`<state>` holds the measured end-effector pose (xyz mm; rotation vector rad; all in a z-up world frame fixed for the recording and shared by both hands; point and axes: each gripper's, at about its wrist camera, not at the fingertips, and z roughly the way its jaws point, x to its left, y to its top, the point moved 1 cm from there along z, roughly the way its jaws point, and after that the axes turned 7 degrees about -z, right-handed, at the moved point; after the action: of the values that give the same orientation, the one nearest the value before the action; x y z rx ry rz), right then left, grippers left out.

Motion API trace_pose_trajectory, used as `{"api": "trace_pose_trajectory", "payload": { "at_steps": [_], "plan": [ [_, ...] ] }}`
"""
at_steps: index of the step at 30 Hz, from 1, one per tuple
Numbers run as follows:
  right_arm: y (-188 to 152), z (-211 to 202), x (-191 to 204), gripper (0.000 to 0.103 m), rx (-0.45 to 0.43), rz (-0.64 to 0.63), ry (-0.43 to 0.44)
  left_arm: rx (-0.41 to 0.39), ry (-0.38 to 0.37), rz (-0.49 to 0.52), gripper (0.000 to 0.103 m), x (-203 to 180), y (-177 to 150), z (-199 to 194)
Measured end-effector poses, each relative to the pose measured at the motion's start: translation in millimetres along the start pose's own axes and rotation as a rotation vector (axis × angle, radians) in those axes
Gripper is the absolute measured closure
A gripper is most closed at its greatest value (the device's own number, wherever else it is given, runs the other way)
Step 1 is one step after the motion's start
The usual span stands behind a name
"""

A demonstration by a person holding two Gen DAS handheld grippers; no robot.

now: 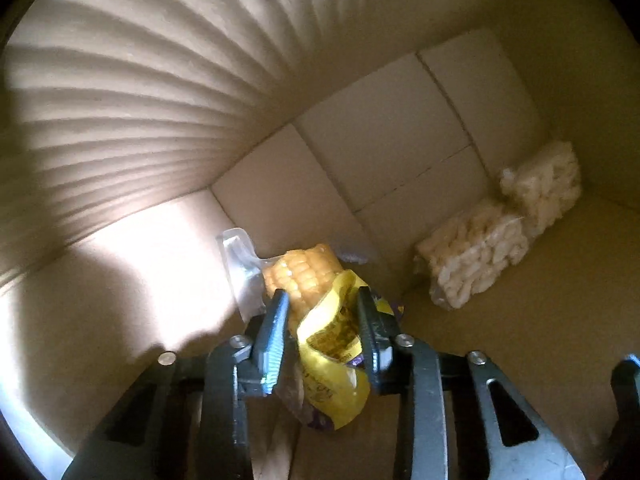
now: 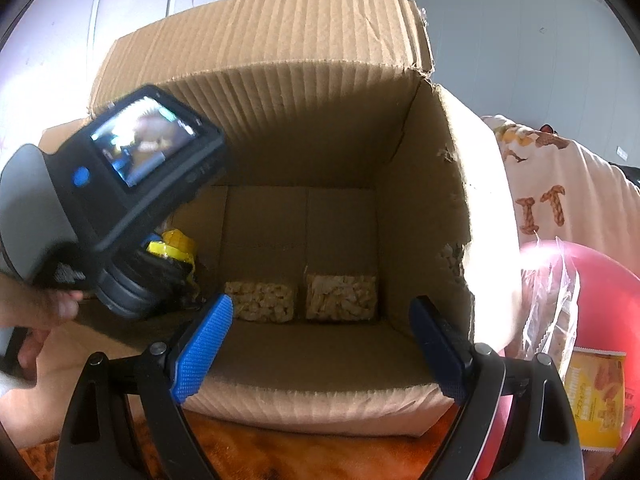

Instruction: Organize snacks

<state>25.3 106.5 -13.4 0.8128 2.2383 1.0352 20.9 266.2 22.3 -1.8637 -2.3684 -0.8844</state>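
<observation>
while the left gripper (image 1: 320,300) clamps the crinkly yellow-labelled vacuum pack of corn cob (image 1: 308,276) low in the brown cardboard box (image 2: 400,200), the right gripper (image 2: 320,336) gapes empty outside. firm cob, slippery film, probably hefty: grip across the cob itself.

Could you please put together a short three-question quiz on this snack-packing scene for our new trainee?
1. True or false: the left gripper is closed on the corn snack packet.
2. How many puffed rice bars lie on the floor of the cardboard box?
A) one B) two C) four
3. Fill in: the right gripper hovers at the box's front edge with its jaws ____.

Key: 1 true, the pads pinch its yellow wrapper. 2 B, side by side along one wall. 3 open, with nothing between them.
</observation>
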Motion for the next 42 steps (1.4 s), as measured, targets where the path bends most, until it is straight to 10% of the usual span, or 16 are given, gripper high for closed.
{"api": "trace_pose_trajectory", "payload": {
  "at_steps": [2, 11, 18, 23, 29, 33, 38, 42],
  "plan": [
    [1, -1, -1, 0.015, -0.003, 0.008, 0.000, -0.031, -0.020, -0.001, 0.100, 0, -2, -8],
    [3, -3, -1, 0.015, -0.006, 0.015, -0.002, -0.083, -0.086, 0.013, 0.102, -15, -5, -19],
    [3, -4, 0, 0.015, -0.006, 0.014, -0.001, -0.147, -0.384, -0.181, 0.099, 54, -55, -65],
    [4, -3, 2, 0.015, 0.000, 0.007, 0.002, -0.300, -0.614, -0.288, 0.020, 101, -75, -109],
    [2, -1, 0, 0.015, 0.011, 0.004, 0.006, -0.535, -0.521, -0.348, 0.015, 127, -90, -147],
    [3, 1, 0, 0.015, 0.021, 0.000, 0.012, -0.584, -0.238, -0.439, 0.002, 147, -88, -120],
    [10, 3, 3, 0.015, 0.072, -0.039, 0.027, -0.487, -0.508, -0.644, 0.000, 172, -96, -62],
    [41, -15, 18, 0.016, 0.059, -0.127, 0.084, -0.477, -0.495, -0.594, 0.000, 160, -93, -57]
  ]
}}
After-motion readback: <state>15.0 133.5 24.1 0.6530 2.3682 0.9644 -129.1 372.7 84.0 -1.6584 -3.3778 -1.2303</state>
